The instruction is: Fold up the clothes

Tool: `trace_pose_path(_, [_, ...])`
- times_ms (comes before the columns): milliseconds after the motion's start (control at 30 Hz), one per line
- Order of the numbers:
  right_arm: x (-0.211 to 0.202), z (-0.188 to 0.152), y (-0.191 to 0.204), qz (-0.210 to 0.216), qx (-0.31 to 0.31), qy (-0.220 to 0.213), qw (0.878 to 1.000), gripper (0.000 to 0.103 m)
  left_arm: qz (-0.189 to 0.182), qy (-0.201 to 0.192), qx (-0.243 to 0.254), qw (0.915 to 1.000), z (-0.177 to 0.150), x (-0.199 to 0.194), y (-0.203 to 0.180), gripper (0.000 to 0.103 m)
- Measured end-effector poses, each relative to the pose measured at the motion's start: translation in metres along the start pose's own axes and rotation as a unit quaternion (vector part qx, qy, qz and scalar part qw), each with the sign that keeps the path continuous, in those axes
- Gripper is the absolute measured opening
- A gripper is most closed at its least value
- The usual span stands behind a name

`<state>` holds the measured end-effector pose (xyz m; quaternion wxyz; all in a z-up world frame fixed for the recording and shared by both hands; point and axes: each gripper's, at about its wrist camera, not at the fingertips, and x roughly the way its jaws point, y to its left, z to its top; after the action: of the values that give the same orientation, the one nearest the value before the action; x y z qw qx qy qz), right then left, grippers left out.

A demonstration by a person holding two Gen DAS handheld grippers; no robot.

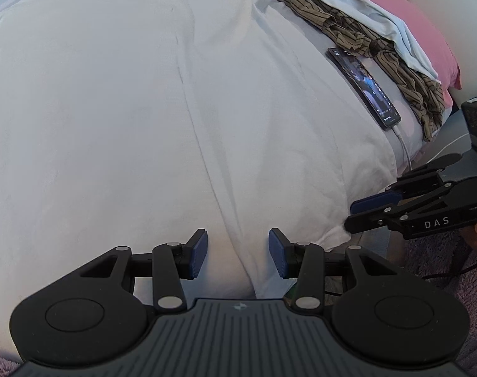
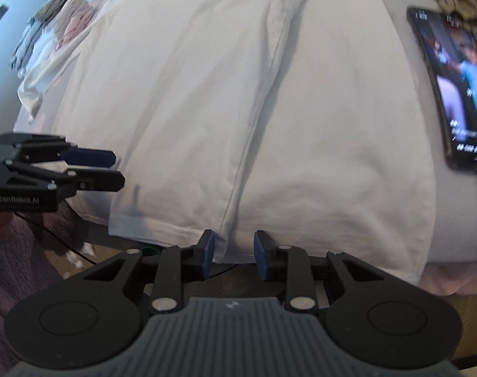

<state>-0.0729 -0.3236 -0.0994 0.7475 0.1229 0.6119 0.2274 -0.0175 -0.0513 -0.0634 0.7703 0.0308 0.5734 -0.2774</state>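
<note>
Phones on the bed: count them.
1. The phone lies screen up beside the white garment, its far end under the striped cloth, cable plugged in. Others may be hidden under fabric.

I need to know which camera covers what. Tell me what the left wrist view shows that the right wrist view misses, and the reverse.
Only the left wrist view: the pink pillow and the folded light sheet beyond the striped garment.

Only the right wrist view: a small pile of clothes at the far left.

Both: the white garment spread on the bed, the lit phone with its cable, and both tongs, left and right, open at its near hem.
</note>
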Motion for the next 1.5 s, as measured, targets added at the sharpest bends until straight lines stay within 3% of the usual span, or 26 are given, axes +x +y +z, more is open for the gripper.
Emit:
trace_pose_path(100, [-0.002,-0.006,-0.001,0.02,0.0,-0.005,1.0,0.03,0.0,0.0,-0.001,1.0,0.001,0.001,0.001,0.041])
trace_pose_path(133, [-0.001,-0.006,0.001,0.019,-0.003,-0.006,1.0,0.023,0.0,0.0,-0.001,1.0,0.002,0.001,0.001,0.041])
trace_pose_path(167, [-0.001,-0.006,0.002,0.013,-0.008,-0.006,1.0,0.008,0.001,0.0,0.0,1.0,0.002,0.001,0.001,0.041])
trace_pose_path(467, [-0.034,0.003,0.024,0.01,-0.032,0.005,0.999,0.006,0.002,-0.021,-0.011,0.9997,0.026,-0.011,0.008,0.041])
trace_pose_path(800, [-0.028,0.008,0.046,-0.014,-0.111,0.085,0.99,0.006,0.033,-0.07,0.07,0.9945,0.128,-0.032,-0.009,0.041])
trace_pose_path(1133, [-0.014,0.012,0.025,0.026,-0.08,0.106,0.991,0.006,0.018,-0.048,0.104,0.9932,0.236,0.031,-0.044,0.037])
trace_pose_path(1500, [-0.011,0.015,0.016,0.068,-0.058,0.12,0.989,0.006,0.054,-0.008,0.161,0.9854,0.32,0.112,-0.077,0.032])
